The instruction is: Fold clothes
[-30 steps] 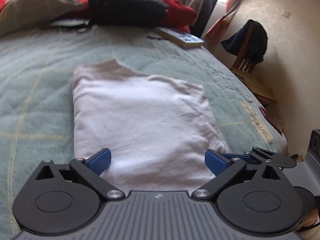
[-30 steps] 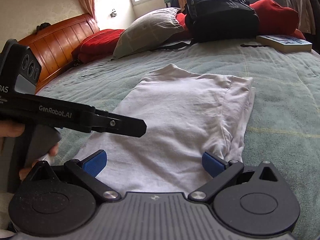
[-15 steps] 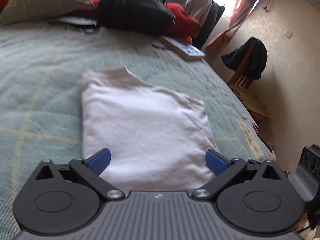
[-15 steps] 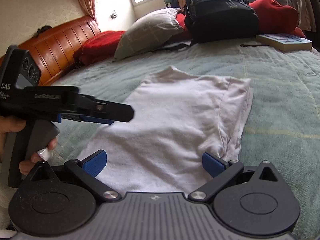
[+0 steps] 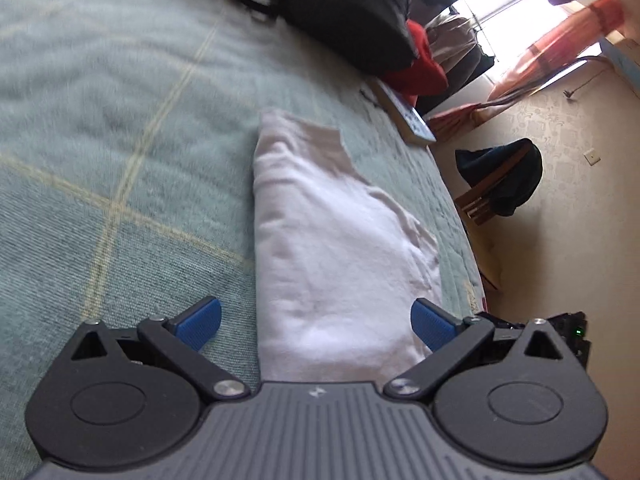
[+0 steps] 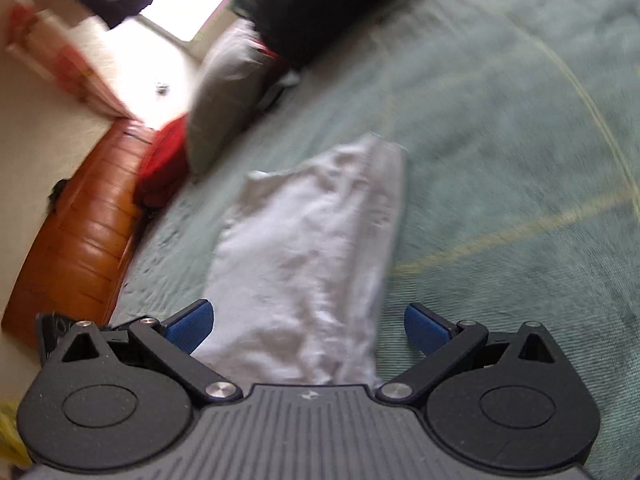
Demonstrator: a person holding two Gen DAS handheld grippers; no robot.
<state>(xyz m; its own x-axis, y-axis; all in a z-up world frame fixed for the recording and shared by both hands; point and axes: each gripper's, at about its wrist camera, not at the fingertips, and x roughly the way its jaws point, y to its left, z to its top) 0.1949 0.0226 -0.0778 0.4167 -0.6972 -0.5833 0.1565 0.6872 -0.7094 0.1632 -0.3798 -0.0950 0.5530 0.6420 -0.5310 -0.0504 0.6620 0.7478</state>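
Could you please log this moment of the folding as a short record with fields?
garment: white cotton shirt, partly folded, lying flat
surface: green quilted bedspread with yellow lines
left hand-held gripper: open, holding nothing, near hem of shirt
right hand-held gripper: open, holding nothing, near hem of shirt
behind shirt: black backpack, grey pillow
image quality: both views motion-blurred

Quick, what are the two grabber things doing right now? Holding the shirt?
Left gripper: open, holding nothing, white shirt lying between its fingers.
Right gripper: open, holding nothing, over the same shirt.
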